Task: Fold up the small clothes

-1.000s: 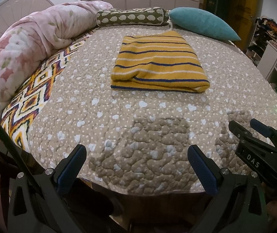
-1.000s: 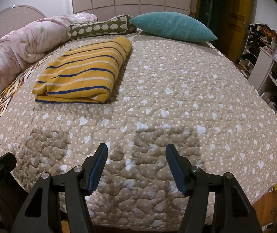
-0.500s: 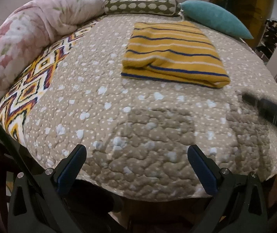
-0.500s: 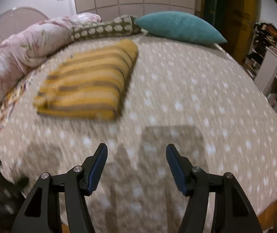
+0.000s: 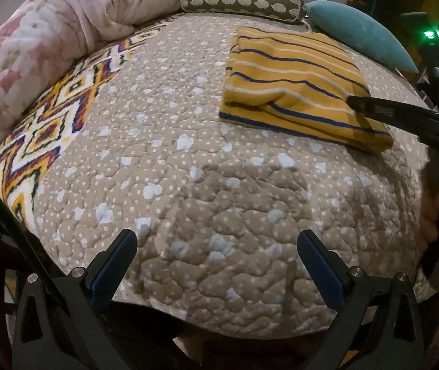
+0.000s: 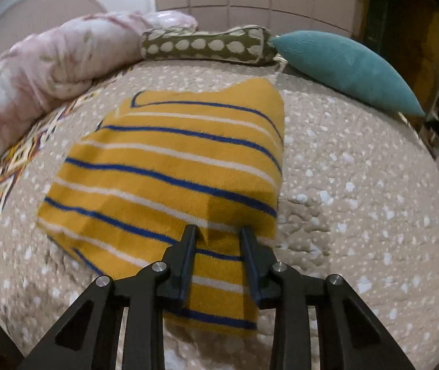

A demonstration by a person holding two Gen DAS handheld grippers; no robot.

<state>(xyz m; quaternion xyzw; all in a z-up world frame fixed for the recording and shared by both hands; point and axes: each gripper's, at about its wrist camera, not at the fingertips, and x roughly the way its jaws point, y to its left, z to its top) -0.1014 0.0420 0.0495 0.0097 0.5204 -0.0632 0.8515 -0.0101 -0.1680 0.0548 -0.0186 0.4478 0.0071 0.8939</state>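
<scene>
The right gripper (image 6: 217, 234) sat over the near right corner of the sweater (image 6: 170, 178), its jaws narrowed with a raised fold of the yellow cloth pinched between them, so it looked clamped on the sweater. In the left wrist view that same gripper (image 5: 382, 111) reached in from the right edge as a dark bar lying across the sweater (image 5: 293, 86); a bit of the person's hand (image 5: 432, 212) showed below it. The left gripper (image 5: 216, 256) hung at the near edge of the bed, jaws wide apart and gripping nothing, well short of the sweater.

The sweater, yellow with blue and white stripes, lay folded on the quilt (image 5: 188, 185), toward the far right part of the bed in the left view. Its near corner was lifted slightly at the right gripper, the rest lying flat. Beyond it, at the head of the bed, lay a bolster (image 6: 207, 46) with pale spots and, just beside it to the right, a teal pillow (image 6: 345, 67). A pink floral duvet (image 5: 53, 49) was bunched along the left side, above a strip of zigzag-patterned blanket (image 5: 53, 129). The right view was a little blurred.
</scene>
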